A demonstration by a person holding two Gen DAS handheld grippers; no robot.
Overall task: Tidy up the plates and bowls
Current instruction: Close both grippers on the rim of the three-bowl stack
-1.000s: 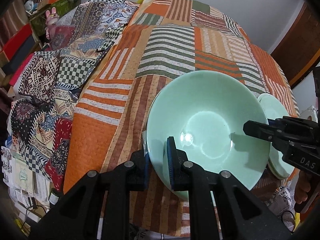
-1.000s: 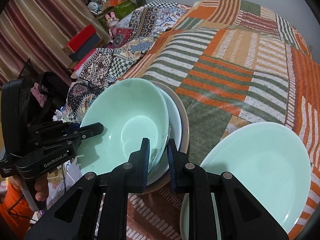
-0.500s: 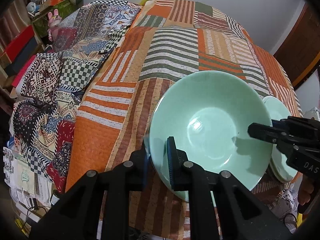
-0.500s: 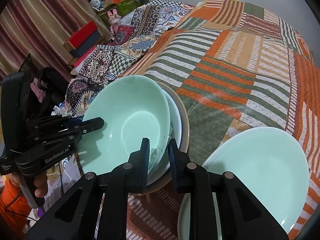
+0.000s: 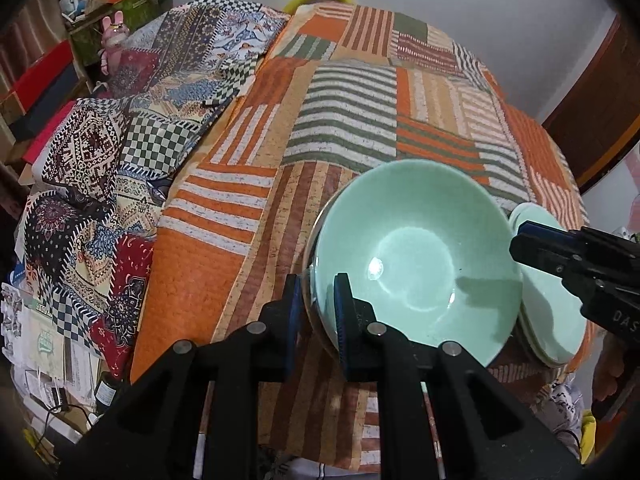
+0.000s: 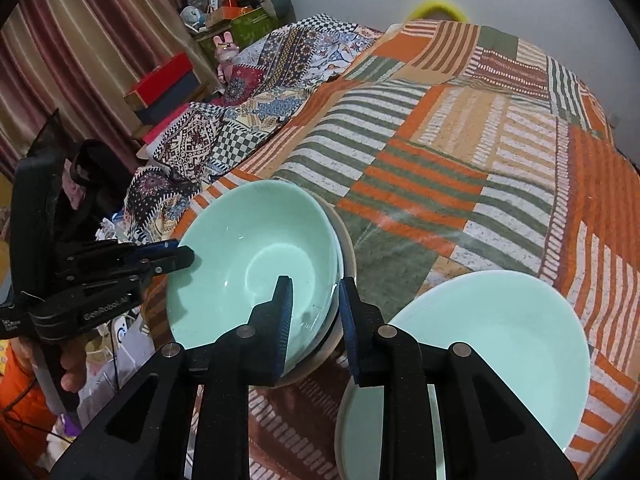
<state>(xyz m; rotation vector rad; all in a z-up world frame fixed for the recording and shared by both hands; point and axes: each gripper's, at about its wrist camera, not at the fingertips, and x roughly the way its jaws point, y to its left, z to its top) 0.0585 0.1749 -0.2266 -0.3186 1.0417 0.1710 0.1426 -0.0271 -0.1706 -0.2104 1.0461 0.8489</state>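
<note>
- Okay: the green bowl sits nested on top of a stack of bowls. A tan bowl is the outermost one showing under it.
- The stack stands on the counter under a striped patchwork cloth, near the cloth's front edge.
- The left tool straddles the green bowl's near-left rim, with one finger inside the bowl and one outside.
- Its jaws have just been opening. They stand slightly apart and the pads look just off the rim, so nothing is clamped.
- The right tool straddles the green bowl's opposite rim the same way.
- Its jaws have also just been opening. The gap is plain, the stacked rims sit between the fingers and the pads do not press them.
- A stack of pale green plates lies just right of the green bowl, apart from it.
- A darker patterned cloth hangs well to the left of the green bowl.
- A person's hand grips the left tool's handle, left of and below the green bowl.
</note>
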